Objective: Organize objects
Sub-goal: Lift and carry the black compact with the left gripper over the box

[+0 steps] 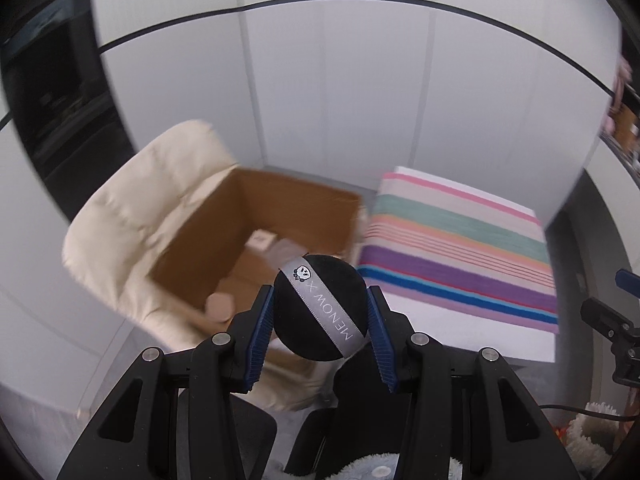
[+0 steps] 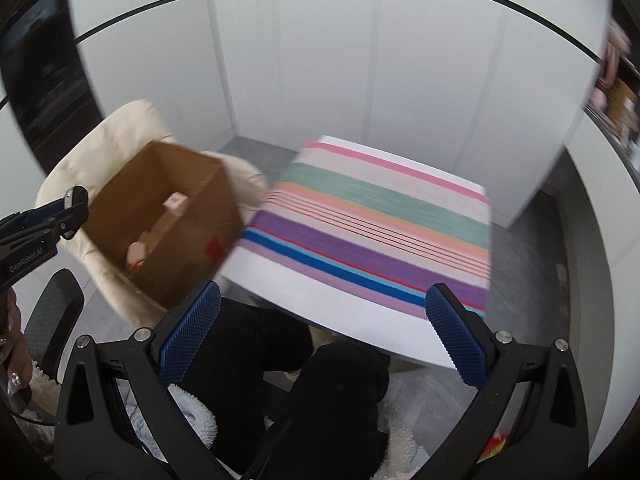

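My left gripper (image 1: pixel 320 300) is shut on a round black puff (image 1: pixel 320 308) with a grey "MENOW" ribbon, held in the air near the front edge of an open cardboard box (image 1: pixel 248 232). The box sits on a cream cushioned chair (image 1: pixel 132 208) and holds several small pinkish items (image 1: pixel 260 240). In the right wrist view my right gripper (image 2: pixel 322 308) is open and empty, held above the person's black-clad knees (image 2: pixel 320 380). The box (image 2: pixel 168 216) is to its left, and the left gripper's tip (image 2: pixel 68 208) shows at the left edge.
A table with a striped, many-coloured cloth (image 1: pixel 460 248) (image 2: pixel 380 232) stands right of the box. White wall panels (image 1: pixel 340 100) rise behind. A black mesh chair (image 2: pixel 52 312) and fluffy fabric (image 2: pixel 192 412) lie low in view. The right gripper (image 1: pixel 612 320) shows at the left wrist view's right edge.
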Tool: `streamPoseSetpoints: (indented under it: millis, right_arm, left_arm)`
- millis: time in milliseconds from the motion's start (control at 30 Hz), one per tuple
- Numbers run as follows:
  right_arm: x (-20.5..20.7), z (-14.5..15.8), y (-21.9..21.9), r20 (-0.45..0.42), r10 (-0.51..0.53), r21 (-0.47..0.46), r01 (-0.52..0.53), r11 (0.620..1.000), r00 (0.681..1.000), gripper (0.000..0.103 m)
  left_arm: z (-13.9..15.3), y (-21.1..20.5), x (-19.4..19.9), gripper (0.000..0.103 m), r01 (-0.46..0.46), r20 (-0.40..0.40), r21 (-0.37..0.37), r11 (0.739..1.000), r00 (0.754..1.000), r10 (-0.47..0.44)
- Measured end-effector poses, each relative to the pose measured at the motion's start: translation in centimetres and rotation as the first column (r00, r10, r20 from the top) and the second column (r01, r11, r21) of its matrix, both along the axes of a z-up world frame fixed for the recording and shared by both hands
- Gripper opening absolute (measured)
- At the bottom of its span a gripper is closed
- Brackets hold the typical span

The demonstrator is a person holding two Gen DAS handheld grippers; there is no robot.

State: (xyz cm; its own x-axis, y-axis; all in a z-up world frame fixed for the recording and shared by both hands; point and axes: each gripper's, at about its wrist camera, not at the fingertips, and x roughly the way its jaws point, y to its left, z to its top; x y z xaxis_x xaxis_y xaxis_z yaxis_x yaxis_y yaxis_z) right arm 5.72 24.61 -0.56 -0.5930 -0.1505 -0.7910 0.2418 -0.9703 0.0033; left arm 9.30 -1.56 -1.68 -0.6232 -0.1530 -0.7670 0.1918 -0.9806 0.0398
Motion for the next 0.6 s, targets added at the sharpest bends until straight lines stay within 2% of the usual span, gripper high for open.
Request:
streamPoseSetpoints:
  millis: [233,400,600]
  right_arm:
    - [-2.3,-1.5,-7.3,0.035,0.171,-0.012,-0.171,0.985,0.985,0.103]
    - [-3.9,-3.1,-11.9,0.069,0.258,0.002,-0.258,0.966,0.964,0.103]
    - [-6.1,-4.5,-15.1,0.097,0.303,0.0,-0.304,0.953,0.948,0.103]
  left_arm:
    - [-1.1,-5.3,1.7,0.046,-0.143,0.031,-0.012,0.99,0.989,0.143]
    - [-1.8,-7.6,1.2,0.046,-0.191,0.049,-0.004,0.981,0.98,0.191]
    - [-3.3,-9.8,-0.7,0.046,-0.218,0.086,0.016,0.976,0.973,0.216]
